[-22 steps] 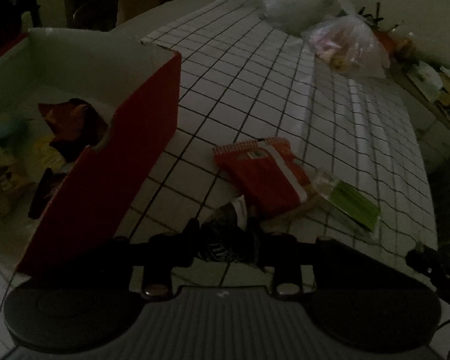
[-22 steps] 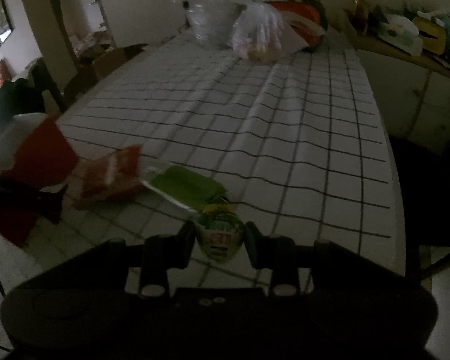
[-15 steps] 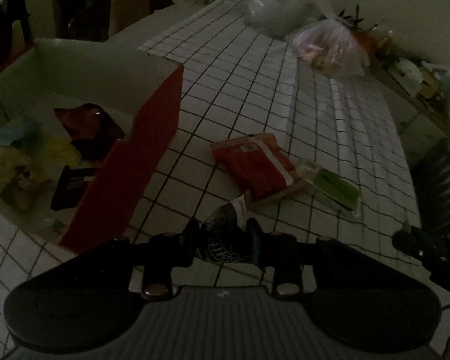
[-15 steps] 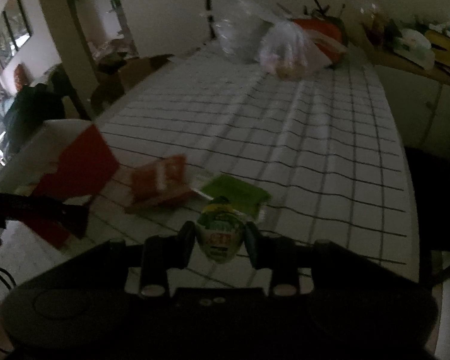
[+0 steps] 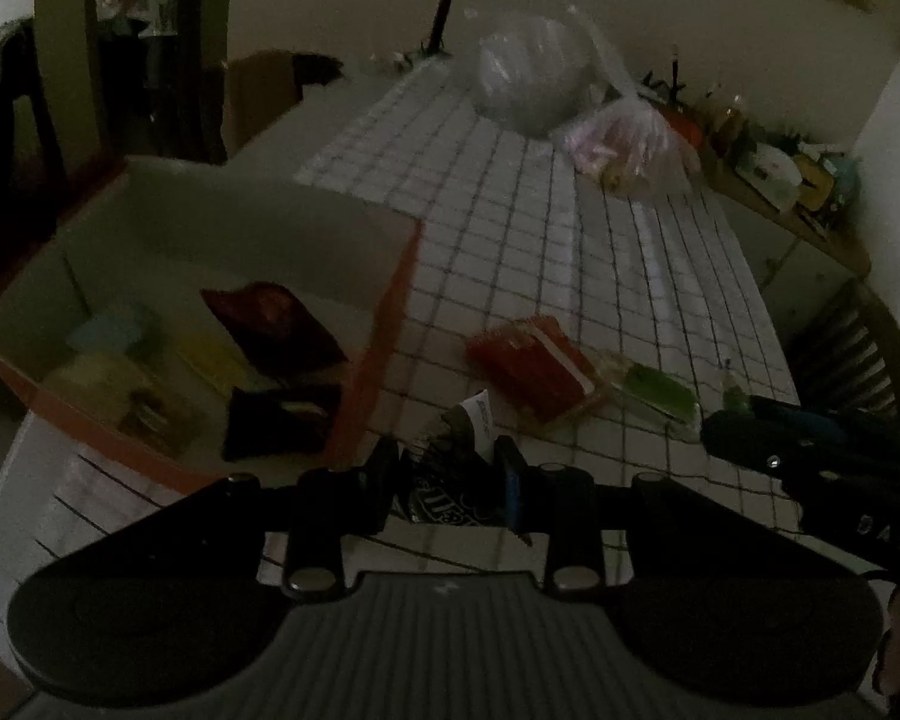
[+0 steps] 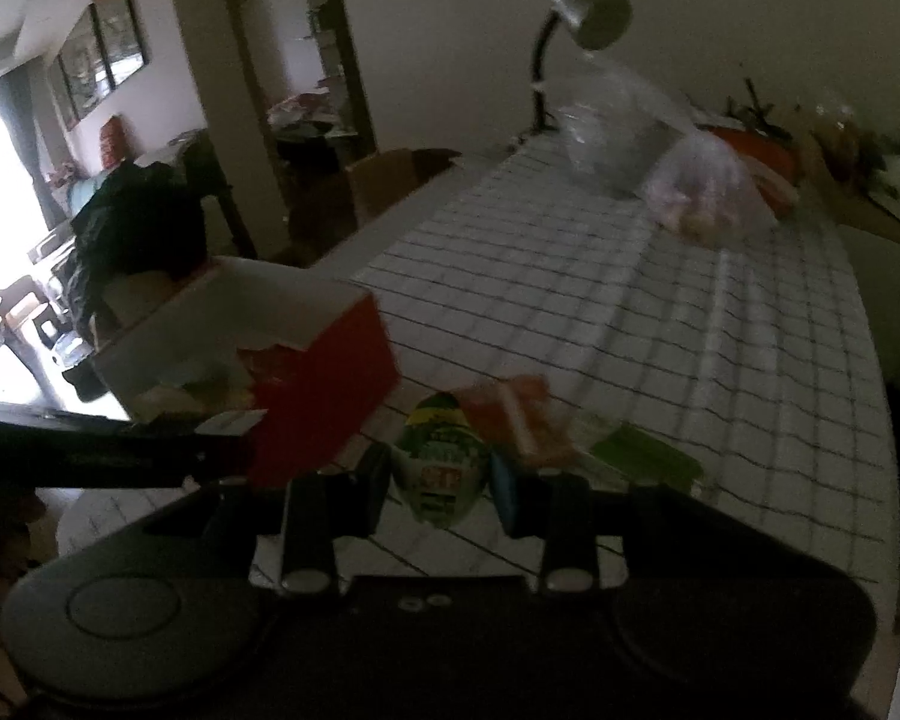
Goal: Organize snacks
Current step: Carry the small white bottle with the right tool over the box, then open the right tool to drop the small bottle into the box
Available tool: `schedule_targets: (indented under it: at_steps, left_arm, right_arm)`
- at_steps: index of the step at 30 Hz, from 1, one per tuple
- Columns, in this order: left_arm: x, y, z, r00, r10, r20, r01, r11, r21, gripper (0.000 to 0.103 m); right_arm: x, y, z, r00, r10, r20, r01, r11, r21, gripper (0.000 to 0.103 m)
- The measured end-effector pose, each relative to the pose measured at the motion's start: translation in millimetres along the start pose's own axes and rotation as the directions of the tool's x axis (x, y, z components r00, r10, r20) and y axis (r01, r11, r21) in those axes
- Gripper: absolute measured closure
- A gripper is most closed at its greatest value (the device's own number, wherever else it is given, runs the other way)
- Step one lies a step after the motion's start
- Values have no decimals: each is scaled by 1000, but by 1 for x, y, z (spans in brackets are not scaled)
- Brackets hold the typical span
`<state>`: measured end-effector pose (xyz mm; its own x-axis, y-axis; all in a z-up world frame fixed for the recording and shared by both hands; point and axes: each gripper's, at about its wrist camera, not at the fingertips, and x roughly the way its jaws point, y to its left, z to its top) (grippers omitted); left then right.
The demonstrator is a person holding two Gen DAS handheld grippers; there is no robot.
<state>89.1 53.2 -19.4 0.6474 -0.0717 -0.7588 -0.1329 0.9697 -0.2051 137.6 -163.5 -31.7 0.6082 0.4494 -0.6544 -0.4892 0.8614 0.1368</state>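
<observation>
- The left gripper (image 5: 447, 483) pinches a dark snack packet (image 5: 450, 480) between its fingers.
- The right gripper (image 6: 438, 483) clamps a green-labelled snack pouch (image 6: 439, 462).
- Just beyond both lie an orange packet (image 5: 534, 369) and a green packet (image 5: 660, 390) on the checked tablecloth (image 5: 570, 252).
- Left of them stands the red box (image 5: 378, 348), with snacks inside.

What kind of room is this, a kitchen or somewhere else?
Probably a dining room in someone's home. There's a long table with a checked tablecloth, a desk lamp at its far end, and a cluttered sideboard along the wall.
</observation>
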Motion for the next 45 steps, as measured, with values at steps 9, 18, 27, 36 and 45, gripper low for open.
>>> schedule_targets:
  at_steps: [9, 18, 27, 36, 45]
  left_arm:
    - [-21, 63, 21, 999, 20, 35, -21, 1000, 4, 70]
    - [-18, 135, 47, 998, 53, 38, -53, 999, -10, 70]
    - [11, 194, 71, 995, 98, -3, -98, 995, 4, 70]
    - [46, 217, 81, 991, 126, -51, -123, 991, 54, 70]
    - [69, 224, 72, 984, 142, -105, -130, 985, 117, 70]
  right_arm:
    - [27, 74, 26, 999, 31, 21, -29, 997, -66, 69]
    - [73, 130, 43, 999, 31, -12, -32, 996, -83, 69]
    - [128, 168, 43, 996, -38, -80, 29, 993, -113, 69]
    - [178, 190, 39, 981, -99, -168, 73, 985, -154, 69]
    - [200, 203, 30, 967, -123, -224, 83, 980, -180, 69]
